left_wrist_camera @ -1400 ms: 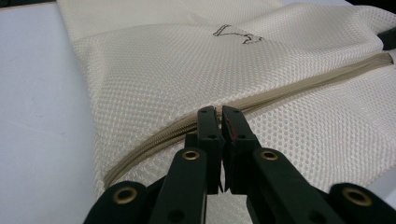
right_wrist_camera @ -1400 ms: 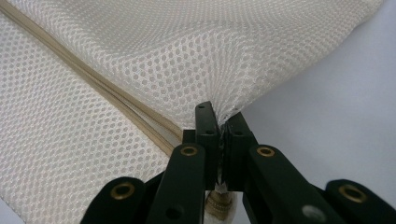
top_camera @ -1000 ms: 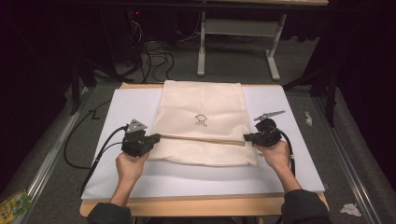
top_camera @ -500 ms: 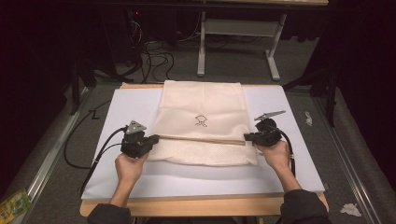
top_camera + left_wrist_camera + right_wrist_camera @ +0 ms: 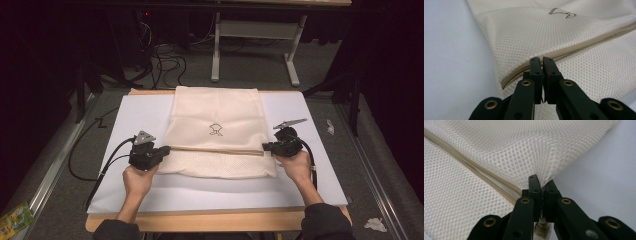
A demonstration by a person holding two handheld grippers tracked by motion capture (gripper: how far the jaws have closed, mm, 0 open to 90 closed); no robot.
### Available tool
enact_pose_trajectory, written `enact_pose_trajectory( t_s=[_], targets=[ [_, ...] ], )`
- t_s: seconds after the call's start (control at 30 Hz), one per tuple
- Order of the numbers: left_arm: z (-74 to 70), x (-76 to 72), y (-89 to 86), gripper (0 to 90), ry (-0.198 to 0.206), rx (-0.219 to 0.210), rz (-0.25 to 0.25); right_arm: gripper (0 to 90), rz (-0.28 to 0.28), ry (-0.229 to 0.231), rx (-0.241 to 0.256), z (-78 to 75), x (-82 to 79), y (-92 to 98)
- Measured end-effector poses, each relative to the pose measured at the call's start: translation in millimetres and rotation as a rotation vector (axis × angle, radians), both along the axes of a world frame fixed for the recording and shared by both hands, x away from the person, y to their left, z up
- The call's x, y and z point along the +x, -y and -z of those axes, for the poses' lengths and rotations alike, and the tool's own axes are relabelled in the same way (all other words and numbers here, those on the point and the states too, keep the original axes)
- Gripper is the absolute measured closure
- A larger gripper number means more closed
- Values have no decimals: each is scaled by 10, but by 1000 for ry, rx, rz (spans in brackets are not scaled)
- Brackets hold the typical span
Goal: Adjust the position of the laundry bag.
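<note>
A cream mesh laundry bag (image 5: 216,131) lies flat on the white sheet (image 5: 310,175) that covers the counter (image 5: 215,220), midway between its left and right edges. The near part is already folded — a tan zipper band (image 5: 215,149) runs across it from side to side, with a strip of mesh showing nearer the person. The left tongs (image 5: 161,150) are closed on the fold's left end; in the left gripper view (image 5: 542,65) the jaws stand pressed together at the band's edge. The right tongs (image 5: 266,147) are closed too, pinching a puckered corner of mesh (image 5: 541,184). One fold looks done; judging by the length still lying flat, at least another fold away from the person remains. The bag's long axis runs away from the person, its far edge toward the counter's back — the small printed logo (image 5: 216,129) sits upright to the person.
</note>
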State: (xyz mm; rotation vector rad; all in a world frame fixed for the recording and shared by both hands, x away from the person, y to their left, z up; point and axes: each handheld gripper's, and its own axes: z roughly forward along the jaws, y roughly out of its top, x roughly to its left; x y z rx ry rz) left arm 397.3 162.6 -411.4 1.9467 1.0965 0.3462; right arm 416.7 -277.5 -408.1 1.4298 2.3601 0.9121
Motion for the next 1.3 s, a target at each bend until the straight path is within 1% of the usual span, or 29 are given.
enact_pose_trajectory(
  t_s=[0.1, 0.23, 0.53, 0.67, 0.8, 0.97, 1.03, 1.13, 1.23, 1.3],
  targets=[
    [-1, 2, -17, 875, -3, -9, -6, 888, 3, 2, 4, -3, -3, 8],
    [3, 0, -22, 875, -4, 0, -7, 888, -1, 4, 5, -9, 1, 9],
    [-1, 6, -89, 875, -7, -3, -20, 888, 19, 0, 1, -4, -4, 74],
    [-6, 6, -110, 875, -7, -5, -22, 888, 18, 5, -3, -13, -3, 73],
    [-11, 16, -116, 875, -13, -8, -23, 888, 18, 7, 4, -20, 4, 73],
    [-14, 2, -151, 875, -10, -5, -25, 888, 23, 12, 1, -42, 22, 88],
    [-10, 1, -164, 875, -7, -2, -27, 888, 25, 16, -7, -48, 30, 64],
    [12, 6, -187, 875, -17, -9, -25, 888, 22, 12, -20, -42, 41, 33],
    [22, 6, -200, 875, -21, 8, -29, 888, 26, 18, -18, -72, 45, 26],
    [6, 13, -238, 875, -24, 1, -32, 888, 24, 20, -27, -81, 57, 19]
  ],
)
